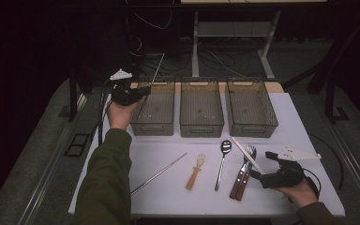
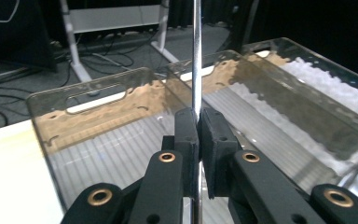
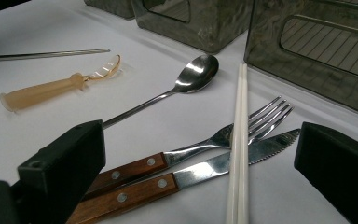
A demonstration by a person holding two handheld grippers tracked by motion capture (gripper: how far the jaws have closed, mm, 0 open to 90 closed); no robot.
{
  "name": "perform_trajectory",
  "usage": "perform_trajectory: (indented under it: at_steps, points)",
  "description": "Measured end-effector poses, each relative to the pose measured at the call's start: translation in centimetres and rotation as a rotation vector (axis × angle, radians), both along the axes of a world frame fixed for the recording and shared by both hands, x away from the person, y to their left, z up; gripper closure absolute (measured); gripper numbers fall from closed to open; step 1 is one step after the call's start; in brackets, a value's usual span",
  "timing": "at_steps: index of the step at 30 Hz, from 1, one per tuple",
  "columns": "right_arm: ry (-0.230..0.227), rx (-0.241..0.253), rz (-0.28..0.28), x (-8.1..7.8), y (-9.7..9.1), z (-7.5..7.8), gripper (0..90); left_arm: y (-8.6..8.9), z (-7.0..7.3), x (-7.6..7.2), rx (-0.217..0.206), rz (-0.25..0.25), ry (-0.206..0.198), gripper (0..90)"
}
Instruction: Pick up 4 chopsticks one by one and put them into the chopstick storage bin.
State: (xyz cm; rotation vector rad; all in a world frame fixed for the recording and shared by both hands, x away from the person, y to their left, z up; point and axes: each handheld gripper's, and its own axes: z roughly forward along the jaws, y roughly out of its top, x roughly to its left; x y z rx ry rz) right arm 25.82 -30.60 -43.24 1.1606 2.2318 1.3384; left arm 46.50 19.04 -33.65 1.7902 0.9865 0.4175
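Nearest the person, the right hand-held gripper [image 1: 264, 178] sits low at the front right of the white counter [image 1: 309, 197], jaws spread wide with nothing between the pads. Right in front of it lie a pair of white chopsticks [image 3: 238, 154] laid across a wooden-handled fork [image 3: 200, 147] and knife [image 3: 205, 170], then a steel spoon [image 1: 223, 161] and a little amber plastic spoon [image 1: 196, 172]. Over to the left a single metal chopstick [image 1: 159, 174] lies on the counter by itself.

Further back, the left hand-held gripper [image 1: 143, 90] is up at the far left, over the leftmost of three smoky bins [image 1: 155, 125]. It's clamped shut on a thin metal rod [image 2: 196, 56], most likely the mate of that lone chopstick.

So it looks like a sort-the-cutlery job, and the step in hand is dropping this piece into the left bin. Next move probably calls for getting the rod fully inside the bin walls, then letting go.

The left gripper view shows the pinch up close, the rod running straight up from the pads. From the high view that rod is pretty much impossible to make out, but it does give the whole layout.
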Motion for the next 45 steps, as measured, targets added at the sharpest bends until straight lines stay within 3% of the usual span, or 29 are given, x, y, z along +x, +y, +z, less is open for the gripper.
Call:
perform_trajectory:
  at_steps: [9,10,15,22,36,45]
  points:
    - [0.000,0.011,-0.002,0.0,-0.1,0.0,2.1,0.2,-1.4,1.3,0.068,0.057,0.050,85.2]
    - [0.000,0.012,-0.002,0.0,-0.1,0.0,2.1,0.3,-1.7,1.5,0.093,0.061,0.061,85.2]
    - [0.005,0.018,-0.006,0.0,-0.2,0.0,2.1,0.2,-2.2,1.8,0.105,0.076,0.078,85.2]
    - [0.000,0.020,-0.004,0.0,-0.2,0.0,2.1,-0.5,-3.3,2.1,0.215,0.073,0.123,85.2]
    - [0.001,0.021,-0.004,0.0,-0.2,0.0,2.1,-1.4,-5.0,2.3,0.276,0.061,0.180,85.2]
    - [-0.001,0.022,-0.004,-0.1,-0.3,0.1,2.1,-1.5,-6.2,2.2,0.279,0.075,0.219,85.1]
